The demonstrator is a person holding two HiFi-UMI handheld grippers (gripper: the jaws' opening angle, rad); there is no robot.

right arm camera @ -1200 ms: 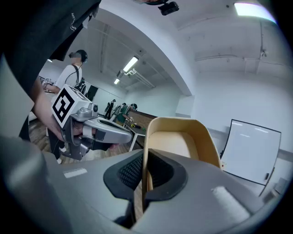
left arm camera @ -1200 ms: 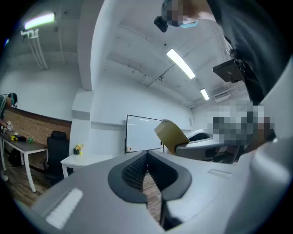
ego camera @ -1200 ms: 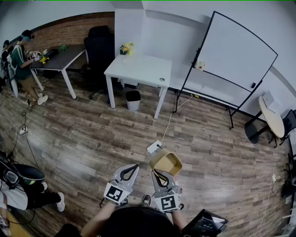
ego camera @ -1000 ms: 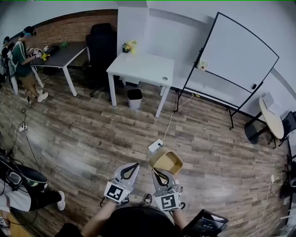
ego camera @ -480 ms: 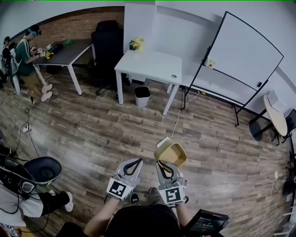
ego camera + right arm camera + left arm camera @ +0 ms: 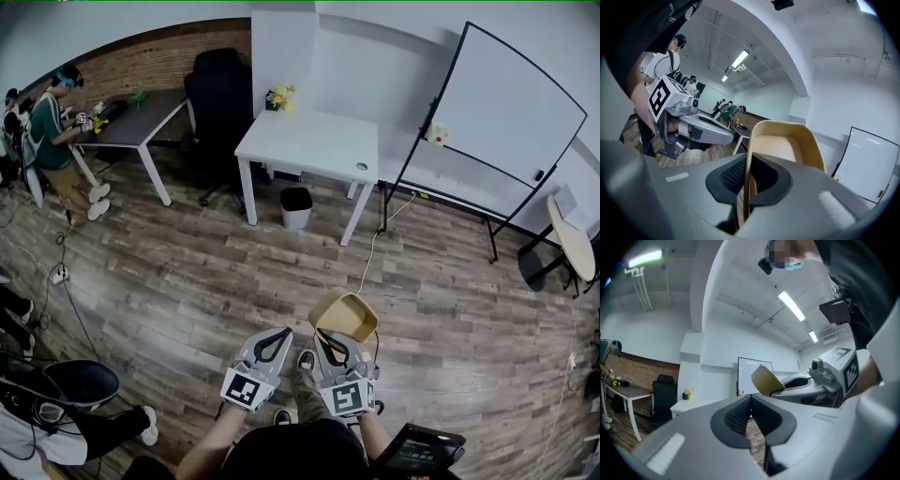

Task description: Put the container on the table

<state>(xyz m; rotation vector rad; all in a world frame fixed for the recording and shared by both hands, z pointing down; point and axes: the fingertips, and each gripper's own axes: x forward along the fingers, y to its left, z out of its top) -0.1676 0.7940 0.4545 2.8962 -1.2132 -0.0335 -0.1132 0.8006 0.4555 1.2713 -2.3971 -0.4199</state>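
A tan rectangular container point(image 6: 343, 316) hangs above the wooden floor, tilted on its side, with my right gripper point(image 6: 323, 337) shut on its near wall. In the right gripper view the container's point(image 6: 783, 145) thin rim is pinched between the dark pads point(image 6: 732, 175). My left gripper point(image 6: 278, 335) is shut and holds nothing, just left of the right one; its jaws point(image 6: 750, 416) meet in the left gripper view, where the container point(image 6: 765, 380) shows at the right. The white table point(image 6: 309, 143) stands far ahead by the wall.
A small bin point(image 6: 296, 206) sits under the white table and flowers point(image 6: 278, 97) stand on its back corner. A whiteboard on a stand point(image 6: 511, 117) is at the right, a black chair point(image 6: 217, 103) and a dark desk point(image 6: 131, 114) with a person at the left.
Both grippers and the container have travelled forward across the floor toward the white table, which now sits lower and nearer in the head view. The grip on the container is unchanged.
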